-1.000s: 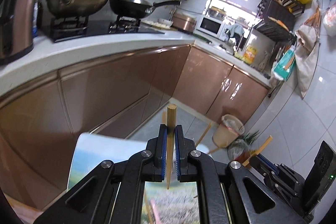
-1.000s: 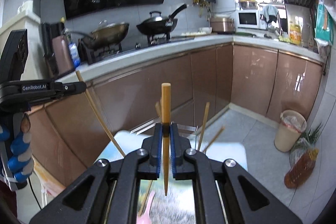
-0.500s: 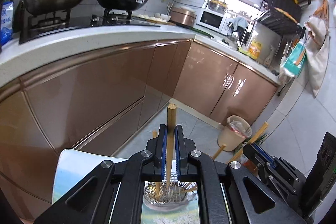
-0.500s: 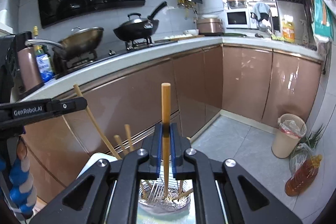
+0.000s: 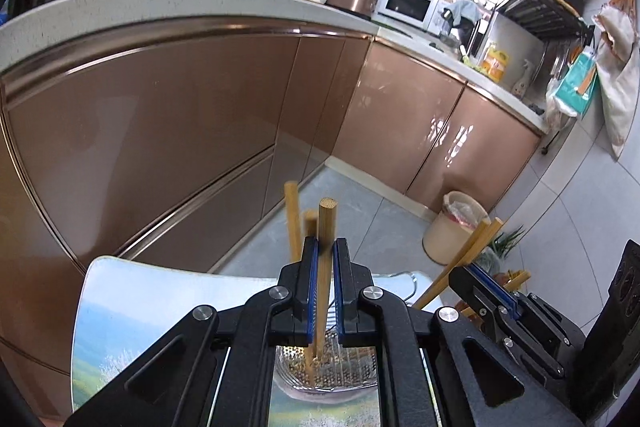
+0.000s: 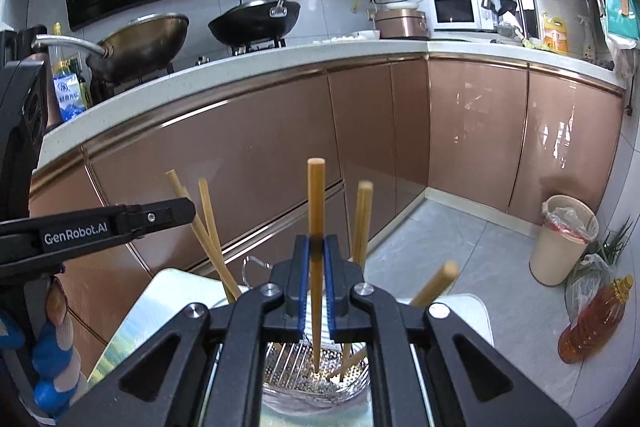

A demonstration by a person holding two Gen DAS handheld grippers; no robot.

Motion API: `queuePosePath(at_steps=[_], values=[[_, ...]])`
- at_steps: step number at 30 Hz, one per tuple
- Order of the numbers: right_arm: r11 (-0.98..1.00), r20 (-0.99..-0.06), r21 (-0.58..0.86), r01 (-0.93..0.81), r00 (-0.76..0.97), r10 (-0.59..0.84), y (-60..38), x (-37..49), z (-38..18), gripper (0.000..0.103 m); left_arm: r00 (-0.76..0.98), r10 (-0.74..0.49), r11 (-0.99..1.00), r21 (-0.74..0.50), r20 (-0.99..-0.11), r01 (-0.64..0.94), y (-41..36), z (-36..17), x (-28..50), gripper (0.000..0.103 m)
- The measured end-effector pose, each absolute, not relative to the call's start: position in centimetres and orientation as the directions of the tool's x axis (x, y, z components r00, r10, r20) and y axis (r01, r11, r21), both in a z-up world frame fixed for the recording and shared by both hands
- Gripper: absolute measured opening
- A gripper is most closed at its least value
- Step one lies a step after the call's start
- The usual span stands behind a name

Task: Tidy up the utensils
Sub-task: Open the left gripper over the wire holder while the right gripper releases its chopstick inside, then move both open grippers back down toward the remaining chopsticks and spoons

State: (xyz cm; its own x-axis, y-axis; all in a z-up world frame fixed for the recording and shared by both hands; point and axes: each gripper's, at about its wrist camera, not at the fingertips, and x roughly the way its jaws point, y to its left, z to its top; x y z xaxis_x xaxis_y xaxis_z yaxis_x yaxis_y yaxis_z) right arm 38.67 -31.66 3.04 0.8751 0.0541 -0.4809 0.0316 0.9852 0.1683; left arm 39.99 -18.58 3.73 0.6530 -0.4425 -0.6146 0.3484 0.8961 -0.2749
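My left gripper point(image 5: 324, 251) is shut on a wooden chopstick point(image 5: 327, 217) held nearly upright. Its lower end reaches into a perforated metal utensil holder point(image 5: 354, 367) just below the jaws. My right gripper point(image 6: 316, 247) is shut on another upright chopstick point(image 6: 316, 187), whose tip hangs inside the same holder point(image 6: 280, 367). Several loose chopsticks point(image 6: 362, 219) stand leaning in the holder. In the left wrist view the right gripper point(image 5: 486, 287) shows at the right edge. In the right wrist view the left gripper point(image 6: 176, 213) shows at the left, held by a gloved hand point(image 6: 48, 347).
The holder stands on a small table with a landscape-print top point(image 5: 120, 327). Brown cabinet fronts point(image 5: 180, 115) run close behind the table's far edge. A bin point(image 6: 560, 239) and an oil bottle point(image 6: 592, 323) stand on the tiled floor at the right.
Both grippers have come down and forward with their chopsticks. The metal holder has come into view under them, and both chopstick tips now hang inside it.
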Motion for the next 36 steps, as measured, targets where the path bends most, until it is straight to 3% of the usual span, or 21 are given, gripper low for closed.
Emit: queuePosePath(at_steps=[18, 26, 36], values=[[0.980, -0.508, 0.191, 0.061, 0.860, 0.045, -31.9, 36.1, 2.3, 0.008, 0.674, -0.380, 0.923, -0.206, -0.634, 0.326, -17.6, 3.6, 37.8, 0.007], [0.976, -0.505, 0.202, 0.081, 0.863, 0.033, -32.2, 34.0, 3.5, 0.008, 0.679, -0.370, 0.927, -0.207, -0.634, 0.312, -15.6, 4.3, 35.9, 0.028], [0.974, -0.467, 0.211, 0.086, 0.884, 0.023, -32.1, 30.3, 6.4, 0.014, 0.709, -0.361, 0.933, -0.220, -0.606, 0.286, -12.1, 6.8, 32.3, 0.037]])
